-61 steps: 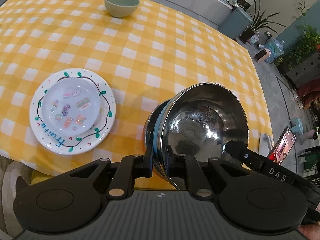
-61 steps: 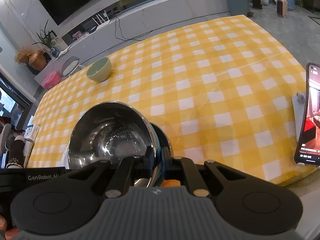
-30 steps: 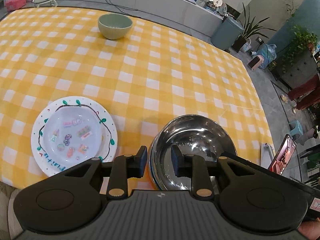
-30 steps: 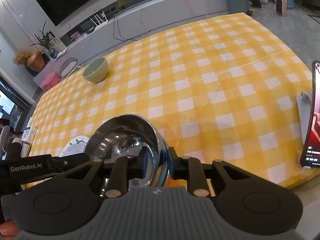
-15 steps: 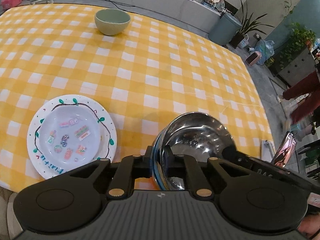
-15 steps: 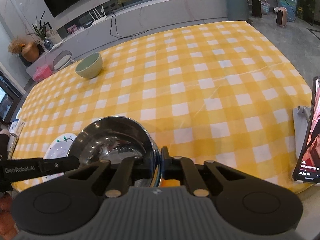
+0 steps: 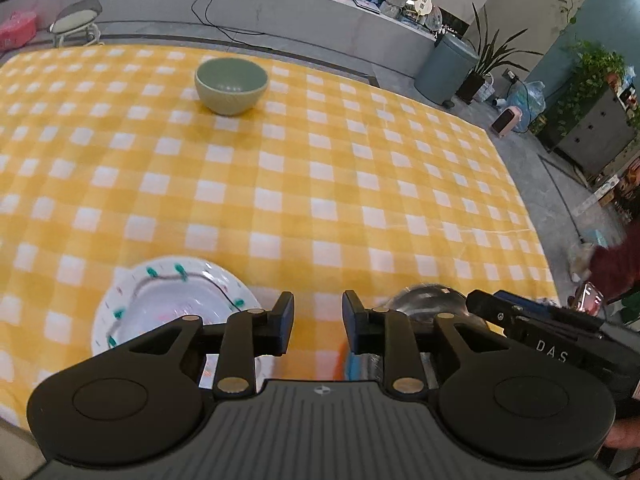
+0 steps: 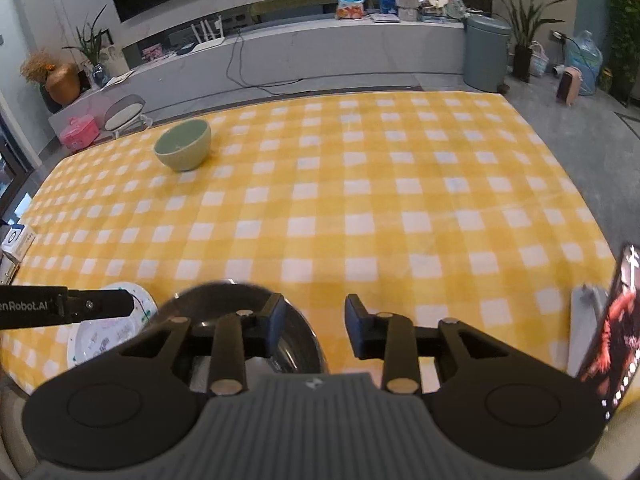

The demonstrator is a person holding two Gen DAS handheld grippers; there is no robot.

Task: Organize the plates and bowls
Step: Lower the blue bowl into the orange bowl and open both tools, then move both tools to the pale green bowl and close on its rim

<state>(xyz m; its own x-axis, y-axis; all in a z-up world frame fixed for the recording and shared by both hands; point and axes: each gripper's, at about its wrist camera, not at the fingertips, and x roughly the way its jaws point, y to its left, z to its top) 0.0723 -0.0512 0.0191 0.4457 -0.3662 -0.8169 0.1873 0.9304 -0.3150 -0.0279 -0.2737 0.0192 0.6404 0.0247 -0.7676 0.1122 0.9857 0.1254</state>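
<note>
A: What is found at the left of the checked tablecloth?

B: The painted plate is seen near the front edge, with a smaller clear dish apparently lying in it; that pair looks stacked already. Just to its right the left gripper is held over bare cloth, its jaws having just been opening, parted, with nothing between them.

A: And further right?

B: The steel bowl is set down beside the plate, partly hidden behind the right gripper. A blue and an orange edge are glimpsed under it in the left wrist view, so it seems nested on other pieces, though what these are cannot be told. The right gripper's jaws have likewise just been opening; they stand apart, one finger over the bowl's rim, the rim not being pinched.

A: What is left to be done?

B: The green bowl is left alone near the far edge, well apart from the rest. It would probably have to be fetched and added to the bowls.
</note>
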